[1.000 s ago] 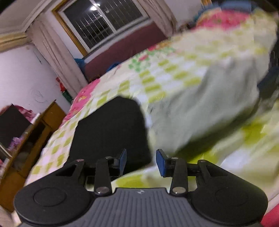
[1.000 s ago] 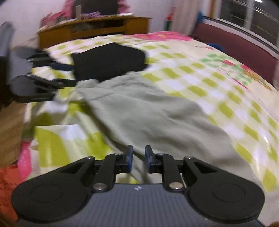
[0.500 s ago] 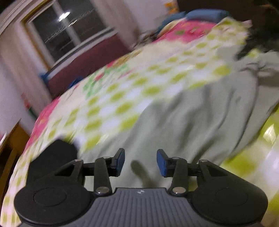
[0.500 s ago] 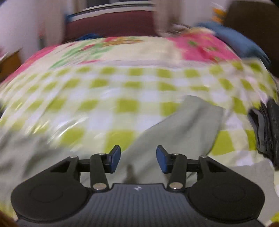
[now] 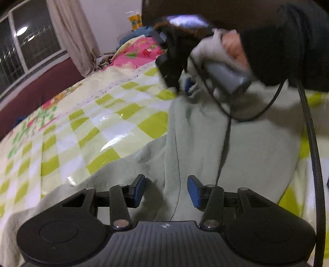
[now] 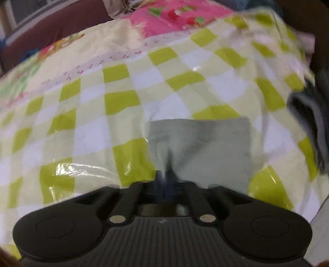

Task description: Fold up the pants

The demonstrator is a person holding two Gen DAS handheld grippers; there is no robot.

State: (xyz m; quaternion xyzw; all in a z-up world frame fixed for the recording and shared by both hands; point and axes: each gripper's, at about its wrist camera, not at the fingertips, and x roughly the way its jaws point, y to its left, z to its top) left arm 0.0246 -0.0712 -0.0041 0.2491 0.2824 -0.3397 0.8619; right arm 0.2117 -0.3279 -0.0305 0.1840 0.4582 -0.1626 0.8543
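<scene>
Pale grey-green pants (image 5: 205, 131) lie spread on a bed with a yellow-green checked cover (image 5: 86, 127). My left gripper (image 5: 166, 192) is open just above the pants, a long fold line of the cloth running between its fingers. My right gripper (image 6: 165, 180) is shut on the far end of the pants (image 6: 205, 143), which sticks out ahead of it as a flat rectangle. In the left wrist view the right gripper (image 5: 185, 86) shows at the top, held in a gloved hand, with pants cloth bunched at its tips.
A black cable (image 5: 308, 131) hangs from the right gripper across the pants. A dark grey folded garment (image 6: 312, 123) lies at the bed's right edge. A pink floral pillow (image 6: 181, 16) and a maroon headboard (image 5: 37, 90) stand beyond, with a window (image 5: 26, 43) behind.
My right gripper was open half a second ago and has shut on the end of the pants. My left gripper has swung right along the pants and stays open.
</scene>
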